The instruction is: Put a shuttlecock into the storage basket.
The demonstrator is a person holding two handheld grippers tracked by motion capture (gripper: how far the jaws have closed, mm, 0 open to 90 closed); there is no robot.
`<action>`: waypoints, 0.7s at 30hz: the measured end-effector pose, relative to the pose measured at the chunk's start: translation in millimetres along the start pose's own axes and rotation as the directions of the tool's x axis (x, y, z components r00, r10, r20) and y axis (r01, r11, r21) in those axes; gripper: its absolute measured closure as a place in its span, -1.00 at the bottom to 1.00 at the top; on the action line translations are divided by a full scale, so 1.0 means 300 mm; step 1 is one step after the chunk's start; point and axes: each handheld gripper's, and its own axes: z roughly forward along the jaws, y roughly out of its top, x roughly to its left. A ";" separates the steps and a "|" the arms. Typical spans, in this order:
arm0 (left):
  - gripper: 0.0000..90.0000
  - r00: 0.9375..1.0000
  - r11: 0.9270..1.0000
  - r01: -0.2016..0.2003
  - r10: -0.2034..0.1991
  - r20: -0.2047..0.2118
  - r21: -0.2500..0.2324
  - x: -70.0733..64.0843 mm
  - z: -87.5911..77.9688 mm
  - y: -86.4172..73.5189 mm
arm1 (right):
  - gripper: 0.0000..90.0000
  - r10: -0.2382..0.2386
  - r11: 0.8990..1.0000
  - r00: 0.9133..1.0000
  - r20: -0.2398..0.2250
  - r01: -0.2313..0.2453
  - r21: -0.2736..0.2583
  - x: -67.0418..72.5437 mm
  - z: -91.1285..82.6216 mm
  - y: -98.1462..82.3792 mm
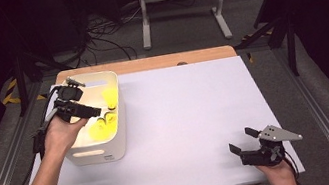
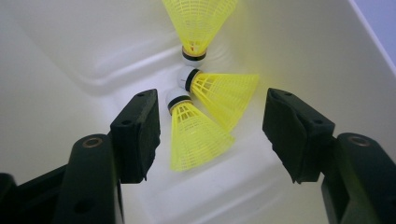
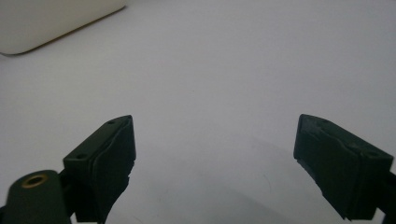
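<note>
Hard to count the yellow shuttlecocks point(image 1: 102, 124) from the high view; they blur into one bright glow inside the white bin point(image 1: 119, 145), and the left gripper point(image 1: 96, 112) plus the hand holding it covers the bin's left half; its far rim is washed out too. In the left gripper view three shuttlecocks show, and the top one point(image 2: 200, 21) is cut off by the frame edge, so just its mesh skirt and black-banded cork are visible.

Materials: the shuttlecocks are plastic, with a netted cone-shaped skirt, a black ring and a rounded white cork tip; the bin is smooth, glossy plastic with rounded corners and a slot handle on its near wall; the table point(image 1: 187, 119) has a flat matte white top with a wood strip along the far edge; the grippers are black with blocky ribbed pads.

The left gripper hangs over the bin on the left side of the table, its tongs spread wide, clamped on nothing; the nearest shuttlecock point(image 2: 194, 135) lies on the bin floor between them, cork just beside one pad, touching or not I can't tell; the middle one point(image 2: 222, 95) lies just past it. The right gripper point(image 1: 243, 144) sits near the table's near right corner, well apart from the bin, tongs spread with only bare tabletop between.
</note>
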 end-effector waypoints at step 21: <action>-0.18 1.000 1.000 0.008 -0.008 0.007 -0.004 0.019 -0.059 -0.016 | -0.70 0.001 1.000 1.000 0.000 -0.001 0.001 0.000 0.001 0.000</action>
